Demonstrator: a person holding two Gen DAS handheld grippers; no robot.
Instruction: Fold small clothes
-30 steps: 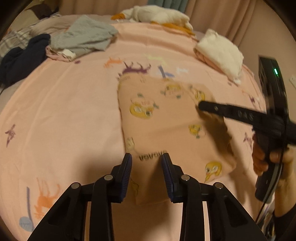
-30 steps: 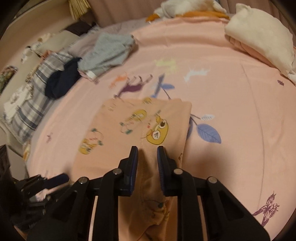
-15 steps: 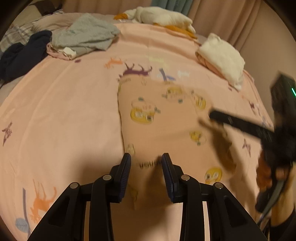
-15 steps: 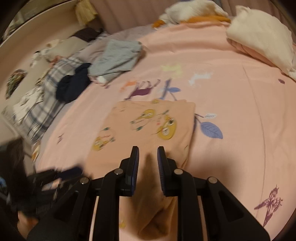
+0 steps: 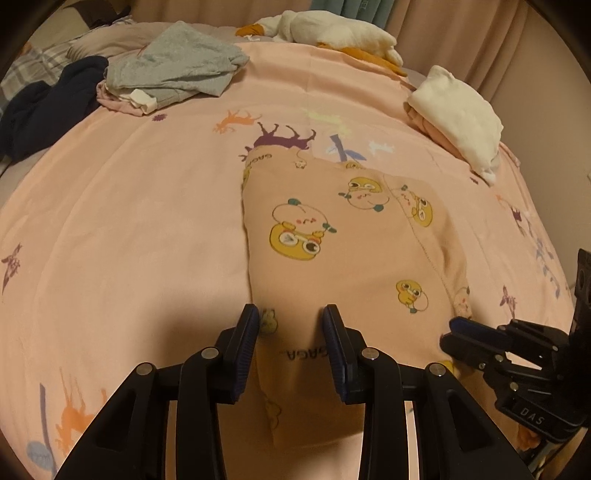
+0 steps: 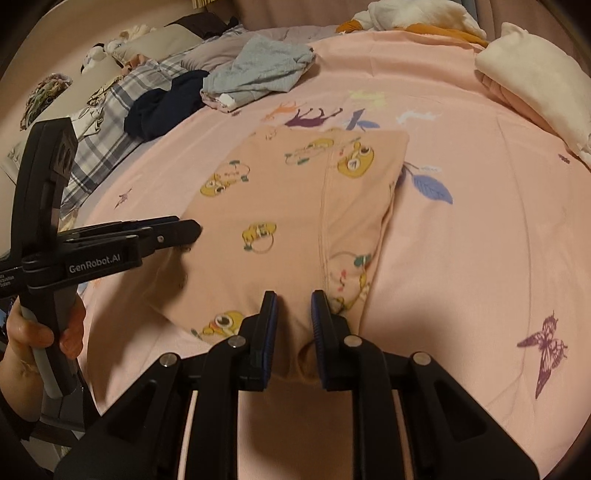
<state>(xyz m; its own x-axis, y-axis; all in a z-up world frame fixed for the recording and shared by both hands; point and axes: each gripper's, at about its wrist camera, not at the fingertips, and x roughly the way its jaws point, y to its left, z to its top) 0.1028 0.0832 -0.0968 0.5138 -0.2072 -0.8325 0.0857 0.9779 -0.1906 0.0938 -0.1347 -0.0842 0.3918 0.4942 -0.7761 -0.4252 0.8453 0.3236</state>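
A peach garment (image 5: pixel 351 258) printed with yellow cartoon figures lies folded lengthwise on the pink bedsheet (image 5: pixel 129 221). My left gripper (image 5: pixel 291 321) is at the garment's near left edge, with cloth running up between its fingers and held there. In the right wrist view the same gripper (image 6: pixel 192 230) comes in from the left, a hand on its handle. My right gripper (image 6: pixel 293 306) is at the near right edge of the garment (image 6: pixel 295 206). Its jaws are closing on a bunch of cloth that fills the gap. The left wrist view shows the right gripper (image 5: pixel 454 328) low at the right.
A grey garment (image 5: pixel 173 70) and a dark blue one (image 5: pixel 44 107) lie heaped at the far left. A folded white and pink stack (image 5: pixel 458 114) sits at the far right. White and orange cloth (image 5: pixel 332 29) lies by the curtains. Plaid bedding (image 6: pixel 99 147) lies at the left.
In the left wrist view the right gripper has swung from the garment's middle right down to its near right corner. The left gripper has barely moved.
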